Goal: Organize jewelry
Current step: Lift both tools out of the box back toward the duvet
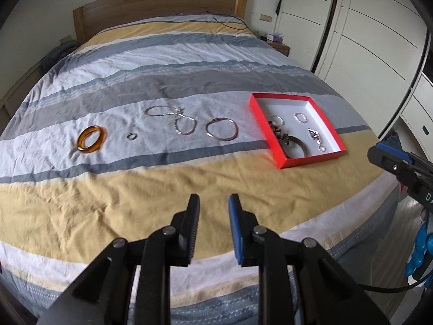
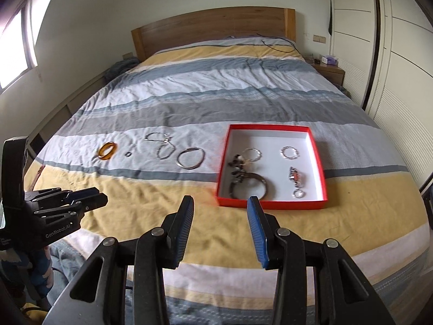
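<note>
A red box (image 1: 273, 138) (image 2: 223, 162) with a white inside lies on the striped bed and holds several pieces: rings, a dark bangle (image 2: 247, 187) and small charms. Left of it on the cover lie a silver bangle (image 1: 221, 129) (image 2: 190, 157), a silver chain (image 1: 173, 117) (image 2: 162, 145), a small ring (image 1: 131, 136) (image 2: 127, 154) and an amber bangle (image 1: 91, 138) (image 2: 107, 150). My left gripper (image 1: 213, 203) (image 2: 100, 193) is open and empty over the yellow stripe near the bed's foot. My right gripper (image 2: 220, 203) is open and empty just before the box.
The bed (image 1: 135, 178) has a wooden headboard (image 2: 211, 27) at the far end. White wardrobe doors (image 2: 392, 54) run along the right. A nightstand (image 2: 328, 71) stands by the far right corner. A black cable (image 1: 230, 23) lies near the pillows' end.
</note>
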`<state>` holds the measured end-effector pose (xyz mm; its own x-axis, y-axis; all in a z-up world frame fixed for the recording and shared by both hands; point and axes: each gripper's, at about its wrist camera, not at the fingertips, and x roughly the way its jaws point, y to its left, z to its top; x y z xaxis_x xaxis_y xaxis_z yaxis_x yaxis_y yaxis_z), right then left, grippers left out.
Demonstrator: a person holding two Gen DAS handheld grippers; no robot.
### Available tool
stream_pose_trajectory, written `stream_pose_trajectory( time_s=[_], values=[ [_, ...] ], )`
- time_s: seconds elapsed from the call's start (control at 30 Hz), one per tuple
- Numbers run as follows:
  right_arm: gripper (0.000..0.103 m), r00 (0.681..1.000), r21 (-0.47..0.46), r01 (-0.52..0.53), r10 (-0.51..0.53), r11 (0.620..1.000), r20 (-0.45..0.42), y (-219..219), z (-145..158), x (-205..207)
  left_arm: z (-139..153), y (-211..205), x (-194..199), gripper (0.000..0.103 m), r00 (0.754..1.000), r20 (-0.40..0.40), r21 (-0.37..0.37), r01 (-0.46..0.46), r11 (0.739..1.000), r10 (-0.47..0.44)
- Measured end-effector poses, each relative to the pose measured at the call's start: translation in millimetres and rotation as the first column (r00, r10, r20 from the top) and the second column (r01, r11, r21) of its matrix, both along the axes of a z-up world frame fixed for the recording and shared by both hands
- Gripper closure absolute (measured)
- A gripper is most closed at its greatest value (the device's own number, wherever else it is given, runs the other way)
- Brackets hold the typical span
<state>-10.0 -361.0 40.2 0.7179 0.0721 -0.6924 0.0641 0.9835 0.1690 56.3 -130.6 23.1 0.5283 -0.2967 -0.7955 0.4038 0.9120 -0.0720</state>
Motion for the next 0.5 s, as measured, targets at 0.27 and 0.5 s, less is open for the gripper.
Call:
stream_pose_trajectory(
  time_s=[0.27,0.5],
  values=[
    [0.062,0.999,0.031,-0.039,0.038,0.999,0.01,43,4,-18,1,77,-29,0.082,0.987,0.02,0.01,-0.159,0.987,0.158],
    [0.062,0.997,0.018,-0.067,0.066,0.998,0.025,76,15,-31,6,131,-46,0.081,0.965,0.03,-0.025,-0.258,0.966,0.259]
  ],
)
